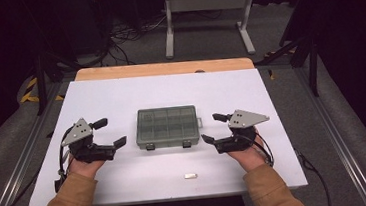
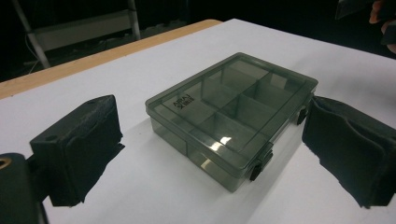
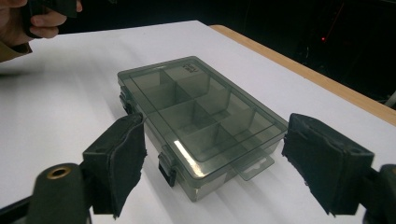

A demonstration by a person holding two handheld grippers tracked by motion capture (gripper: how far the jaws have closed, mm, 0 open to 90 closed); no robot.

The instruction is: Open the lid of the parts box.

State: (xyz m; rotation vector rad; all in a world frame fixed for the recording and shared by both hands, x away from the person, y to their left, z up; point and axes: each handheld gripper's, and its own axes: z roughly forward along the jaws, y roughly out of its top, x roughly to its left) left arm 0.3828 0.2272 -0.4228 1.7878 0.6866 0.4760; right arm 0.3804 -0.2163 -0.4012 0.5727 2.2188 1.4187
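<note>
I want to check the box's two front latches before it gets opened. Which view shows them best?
The left gripper view: both black latches stand clear on the near side of the closed organiser box. The right gripper view shows one latch plainly; the other is partly behind a jaw. The high view shows both as tiny dark marks.

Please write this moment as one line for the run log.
left gripper: open, beside box, apart | right gripper: open, beside box, apart | compartment box: lid closed, on white table | small white piece: near front edge
</note>
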